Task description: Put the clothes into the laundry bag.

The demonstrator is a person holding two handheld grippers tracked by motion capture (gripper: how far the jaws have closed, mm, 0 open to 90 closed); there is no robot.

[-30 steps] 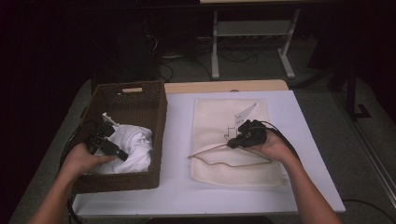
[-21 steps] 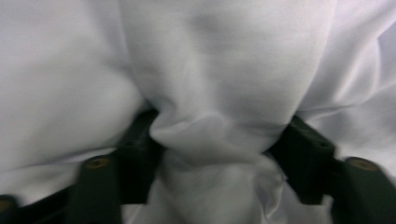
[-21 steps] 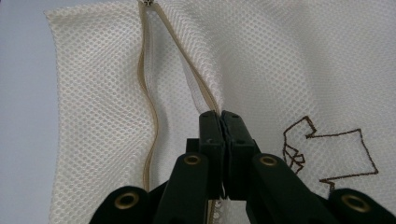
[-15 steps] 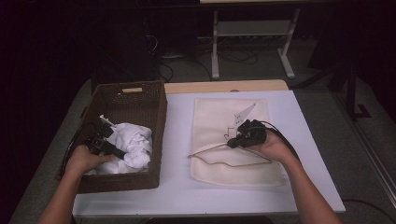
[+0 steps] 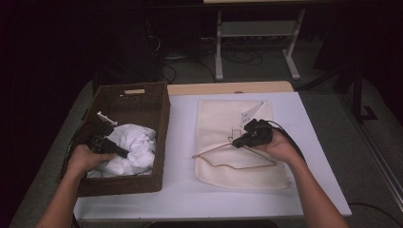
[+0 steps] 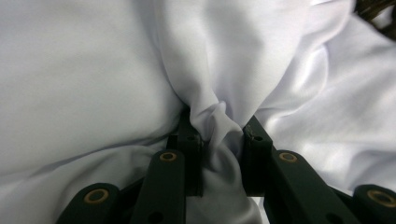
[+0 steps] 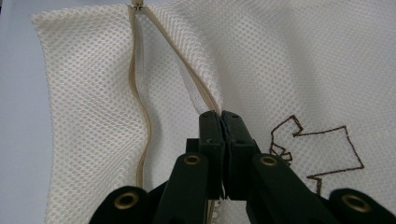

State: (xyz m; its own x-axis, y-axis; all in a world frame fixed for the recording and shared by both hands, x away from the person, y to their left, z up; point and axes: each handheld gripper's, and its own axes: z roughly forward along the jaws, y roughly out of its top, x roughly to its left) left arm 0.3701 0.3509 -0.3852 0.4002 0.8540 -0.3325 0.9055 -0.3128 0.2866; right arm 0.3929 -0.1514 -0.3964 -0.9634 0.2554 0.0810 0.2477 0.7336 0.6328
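Note:
A crumpled white cloth (image 5: 135, 145) lies in the brown wicker basket (image 5: 161, 118) at the table's left. My left gripper (image 5: 121, 153) reaches into the basket. Its jaws have just been closing, and a bunched fold of the cloth (image 6: 93, 70) is pinched between the left gripper (image 6: 219, 135) pads. A cream mesh bag (image 5: 223, 118) lies flat on the table's right half. My right gripper (image 5: 236, 142) is shut on the upper edge of the bag's opening and holds it raised. In the right gripper view the right gripper (image 7: 220, 116) clamps the zipper edge (image 7: 140, 107) of the mesh bag (image 7: 303, 60).
The white table (image 5: 180, 123) has a wooden strip (image 5: 228, 88) along its far edge. A small white tag (image 5: 105, 118) pokes up inside the basket. Another white tag (image 5: 251, 113) stands on the bag. A metal rack (image 5: 256, 28) and cables sit on the floor beyond.
The left gripper's jaws have closed onto a fold of the white cloth in the basket. The right gripper and the mesh bag have stayed as they were.

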